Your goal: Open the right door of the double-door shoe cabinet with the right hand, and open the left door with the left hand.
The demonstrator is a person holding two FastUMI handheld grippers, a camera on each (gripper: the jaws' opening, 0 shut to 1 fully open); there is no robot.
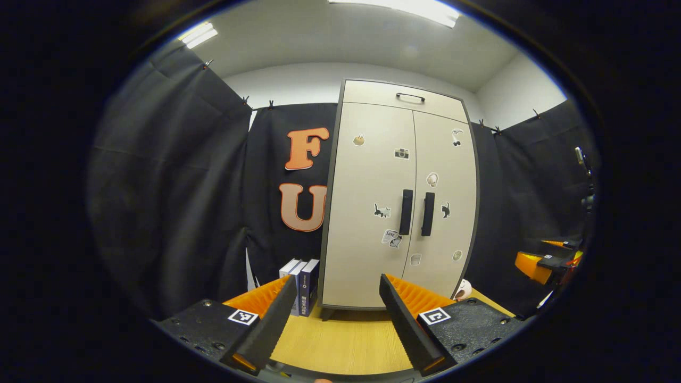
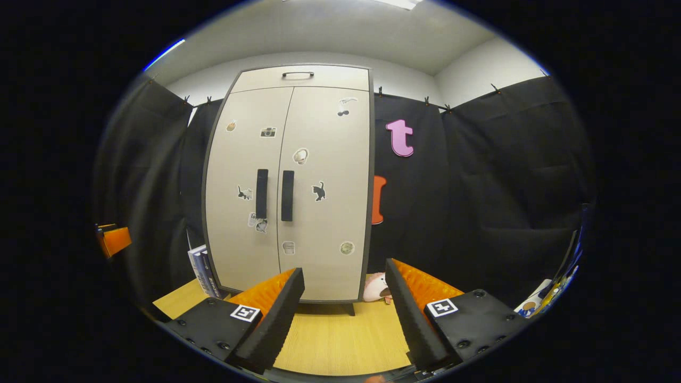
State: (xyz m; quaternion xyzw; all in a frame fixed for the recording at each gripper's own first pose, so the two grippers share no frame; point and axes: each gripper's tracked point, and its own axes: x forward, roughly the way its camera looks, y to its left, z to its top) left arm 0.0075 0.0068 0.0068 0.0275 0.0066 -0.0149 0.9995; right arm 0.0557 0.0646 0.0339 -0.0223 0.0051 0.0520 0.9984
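Shoe cabinet (image 1: 399,197) stands upright on a wooden table (image 1: 346,340), straight ahead of me at about twelve o'clock in the left gripper view and slightly toward eleven o'clock in the right gripper view. Both of its pale doors are closed. On the left door (image 1: 370,207) a dark vertical handle (image 1: 406,211) sits just beside the centre seam, and the right door (image 1: 444,202) has its matching handle (image 1: 428,214) just across that seam. Small stickers are scattered over both doors. Above the doors is a closed drawer front with a dark horizontal pull (image 1: 410,97).

My left gripper (image 1: 335,324) hangs well apart from the cabinet, its jaws spread wide with nothing between them. My right gripper (image 2: 346,319) is likewise well back from the doors, jaws parted and empty. In the left gripper view the right gripper also shows far off at about three o'clock.

At the cabinet's foot, toward eight o'clock in the left gripper view, a few books (image 1: 302,284) stand upright against its side. On the other side, a small plush toy (image 2: 376,287) rests on the table just beside the cabinet's lower corner.
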